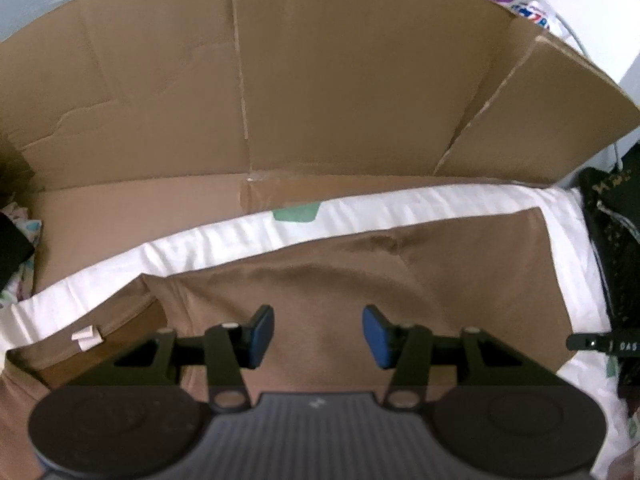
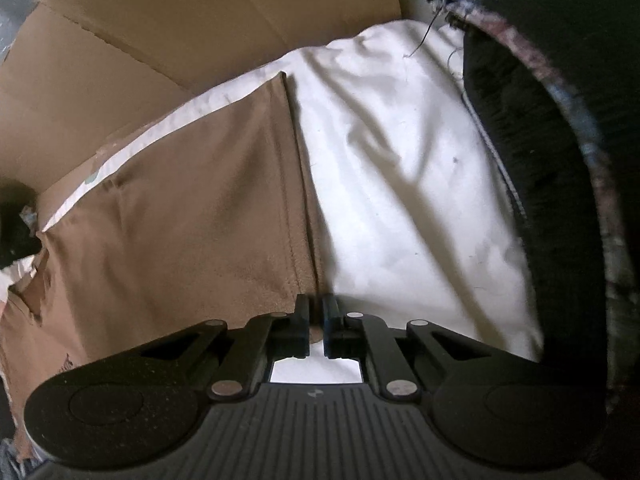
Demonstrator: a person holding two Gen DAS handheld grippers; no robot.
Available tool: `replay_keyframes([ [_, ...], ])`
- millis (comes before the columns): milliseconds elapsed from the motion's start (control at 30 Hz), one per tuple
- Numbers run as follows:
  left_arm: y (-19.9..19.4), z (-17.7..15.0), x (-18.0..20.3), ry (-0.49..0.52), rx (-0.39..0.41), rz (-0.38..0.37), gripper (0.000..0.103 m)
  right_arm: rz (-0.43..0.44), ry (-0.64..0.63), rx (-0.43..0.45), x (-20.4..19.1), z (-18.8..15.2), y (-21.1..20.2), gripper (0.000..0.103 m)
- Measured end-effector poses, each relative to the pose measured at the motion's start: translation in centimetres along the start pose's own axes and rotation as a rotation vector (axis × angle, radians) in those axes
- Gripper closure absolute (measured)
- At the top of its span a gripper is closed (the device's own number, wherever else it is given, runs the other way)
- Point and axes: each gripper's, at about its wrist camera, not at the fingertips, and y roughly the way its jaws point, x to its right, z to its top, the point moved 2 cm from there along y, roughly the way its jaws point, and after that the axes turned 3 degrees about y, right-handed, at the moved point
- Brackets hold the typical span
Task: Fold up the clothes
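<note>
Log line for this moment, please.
left claw: open above brown garment | right claw: shut on brown garment's edge | white sheet underneath

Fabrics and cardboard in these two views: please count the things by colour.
Brown: 2, the brown garment and the cardboard
White: 1, the white sheet
Dark: 1, the dark cloth
Total: 4

One brown garment [image 1: 360,272], one white sheet [image 2: 400,168], one cardboard sheet [image 1: 320,80], two tools [image 1: 318,336].
</note>
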Motion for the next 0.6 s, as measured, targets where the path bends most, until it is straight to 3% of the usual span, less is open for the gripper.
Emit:
replay_keyframes([
  [167,1.0,0.2,0.5,0.003,-0.001,-0.003,0.053,-0.001,0.006,0.013,0.6,0.3,-0.4,0.100],
  [333,3.3,0.3,1.1,-0.007,-0.010,-0.001,0.075,-0.016,-0.035,0.038,0.4,0.5,-0.4,0.100],
  [600,4.8,2.7,3.0,-0.002,0.070,-0.036,0.085,-0.022,-0.048,0.082,-0.3,1.5,-1.1,0.100],
])
